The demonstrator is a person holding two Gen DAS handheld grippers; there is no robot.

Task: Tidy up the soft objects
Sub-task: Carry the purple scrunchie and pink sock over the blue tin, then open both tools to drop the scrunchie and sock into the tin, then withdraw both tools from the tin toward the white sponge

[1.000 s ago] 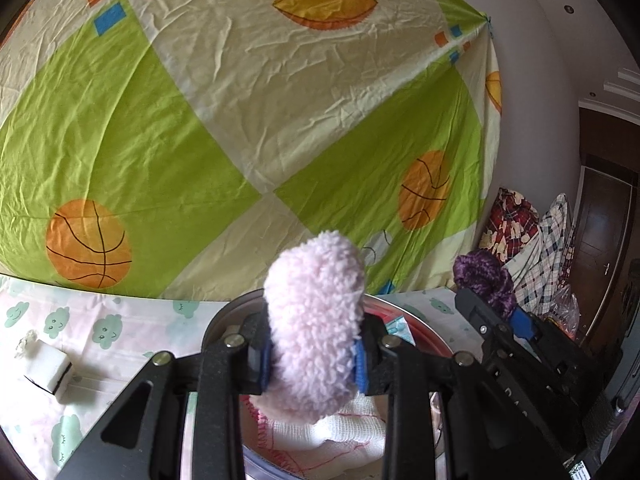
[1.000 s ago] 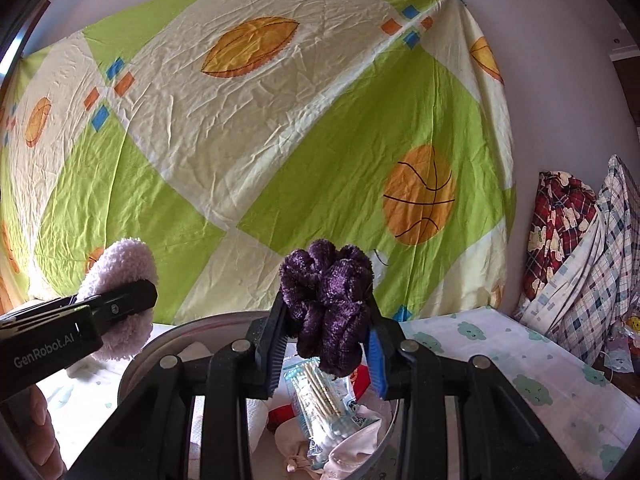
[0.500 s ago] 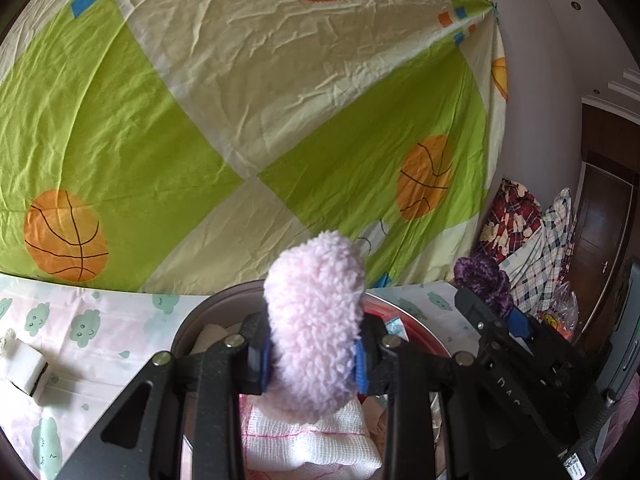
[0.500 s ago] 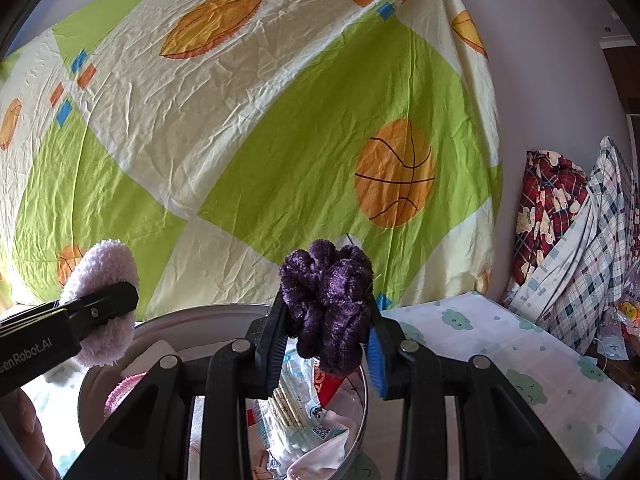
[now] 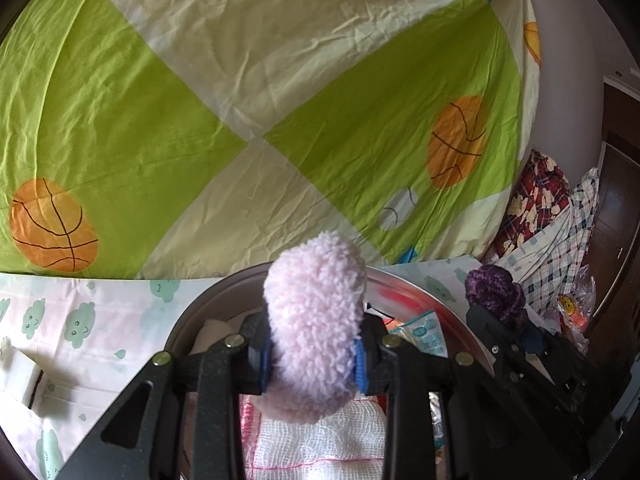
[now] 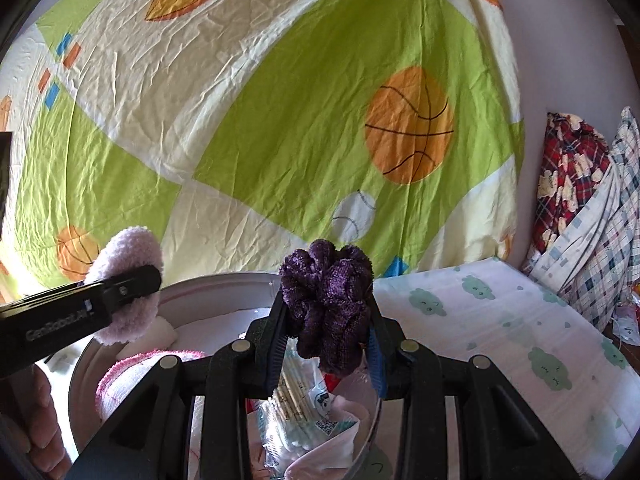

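Observation:
A pink fluffy puff [image 5: 316, 320] stands upright between the blue pads of my left gripper [image 5: 312, 356]. The jaws are opening, but the pads still press its sides. It hangs over a round metal bowl [image 5: 440, 300]. My right gripper [image 6: 328, 344] is shut on a purple velvet scrunchie [image 6: 326, 300] above the same bowl [image 6: 224, 280]. Each wrist view shows the other gripper's load: the scrunchie [image 5: 494, 292] at right, the puff [image 6: 132, 256] at left. In the bowl lie a white gauze cloth [image 5: 320, 444] and a packet of cotton swabs [image 6: 296, 392].
A green and cream sheet with basketballs [image 6: 408, 124] hangs behind as a backdrop. The bowl stands on a cloud-print cloth [image 6: 500, 320]. A white block [image 5: 24, 376] lies at far left. Plaid bedding [image 6: 580, 208] is piled at right. A person's hand [image 6: 32, 420] holds the left gripper.
Both grippers have moved in over the bowl and tipped downward, each keeping its soft thing. The white block has slid toward the left edge of the left wrist view.

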